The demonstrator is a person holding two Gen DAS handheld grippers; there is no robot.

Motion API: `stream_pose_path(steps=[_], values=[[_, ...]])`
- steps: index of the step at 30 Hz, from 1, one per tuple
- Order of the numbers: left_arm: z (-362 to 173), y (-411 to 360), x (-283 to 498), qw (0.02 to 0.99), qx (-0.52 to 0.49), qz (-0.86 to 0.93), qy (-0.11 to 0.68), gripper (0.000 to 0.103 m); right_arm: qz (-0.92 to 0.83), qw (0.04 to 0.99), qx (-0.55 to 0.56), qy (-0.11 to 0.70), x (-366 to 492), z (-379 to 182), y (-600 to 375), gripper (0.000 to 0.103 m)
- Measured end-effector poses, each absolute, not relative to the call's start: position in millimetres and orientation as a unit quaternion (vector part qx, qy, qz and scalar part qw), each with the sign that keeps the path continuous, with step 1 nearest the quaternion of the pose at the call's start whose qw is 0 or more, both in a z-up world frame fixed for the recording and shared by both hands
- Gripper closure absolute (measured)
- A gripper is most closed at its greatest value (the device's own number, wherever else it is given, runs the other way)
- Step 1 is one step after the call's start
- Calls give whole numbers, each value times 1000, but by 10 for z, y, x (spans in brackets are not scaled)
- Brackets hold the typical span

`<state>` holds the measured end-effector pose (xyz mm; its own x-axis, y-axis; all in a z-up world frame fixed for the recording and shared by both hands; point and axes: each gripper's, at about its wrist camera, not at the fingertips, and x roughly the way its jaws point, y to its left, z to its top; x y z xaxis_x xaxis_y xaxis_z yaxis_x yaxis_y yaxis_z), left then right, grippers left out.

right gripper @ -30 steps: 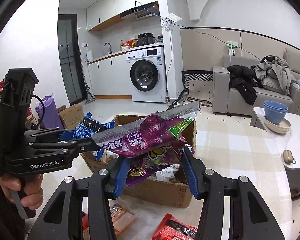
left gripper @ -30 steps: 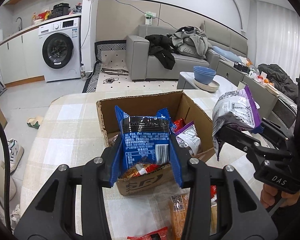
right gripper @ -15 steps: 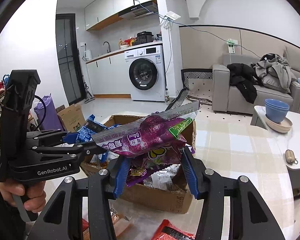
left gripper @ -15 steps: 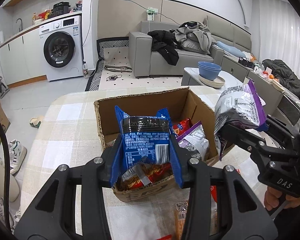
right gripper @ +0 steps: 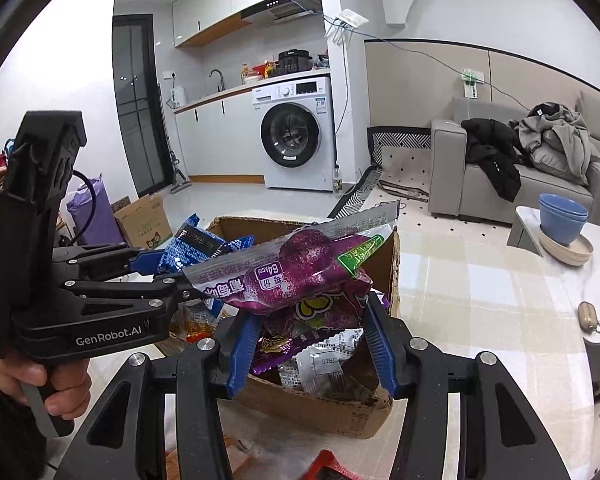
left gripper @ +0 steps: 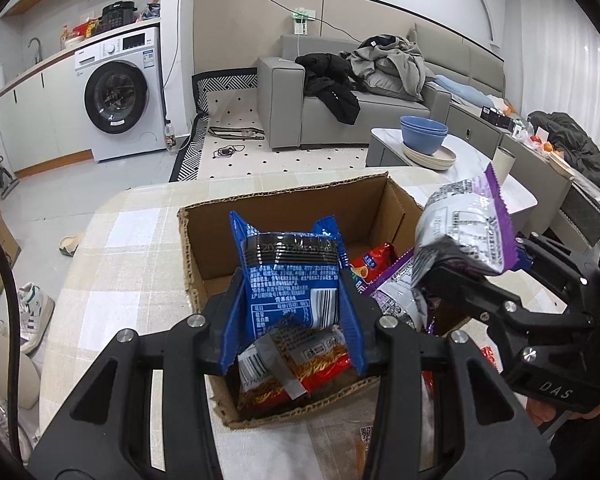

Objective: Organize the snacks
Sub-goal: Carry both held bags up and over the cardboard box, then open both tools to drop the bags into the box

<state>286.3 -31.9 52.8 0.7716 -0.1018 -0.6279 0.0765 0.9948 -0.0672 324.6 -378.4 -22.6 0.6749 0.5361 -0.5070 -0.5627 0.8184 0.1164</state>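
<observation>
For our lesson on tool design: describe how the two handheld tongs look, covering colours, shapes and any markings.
Both tongs are black angular frames with silver bolts and blue finger pads. The left tongs carry white "GenRobot.AI" lettering and a pistol-style handle. The right tongs show "DAS" on the body.

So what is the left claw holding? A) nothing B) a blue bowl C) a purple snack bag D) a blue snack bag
D: the left claw pinches a blue bag over the box, while the purple bag is in the right claw.
</observation>
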Motion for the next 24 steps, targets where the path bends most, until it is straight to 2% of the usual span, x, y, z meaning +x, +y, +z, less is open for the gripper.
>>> stream_pose_path(steps=[14, 19, 24], values=[[368, -437, 3193, 936, -5, -66, 346, 63, 292, 912, -48, 284, 3389, -351, -3648, 52], [329, -426, 3264, 934, -17, -70, 350, 62, 292, 914, -56, 275, 3364, -319, -3653, 48], [345, -321, 3245, 932, -32, -64, 355, 47, 290, 920, -57, 259, 3282, -244, -3727, 33]])
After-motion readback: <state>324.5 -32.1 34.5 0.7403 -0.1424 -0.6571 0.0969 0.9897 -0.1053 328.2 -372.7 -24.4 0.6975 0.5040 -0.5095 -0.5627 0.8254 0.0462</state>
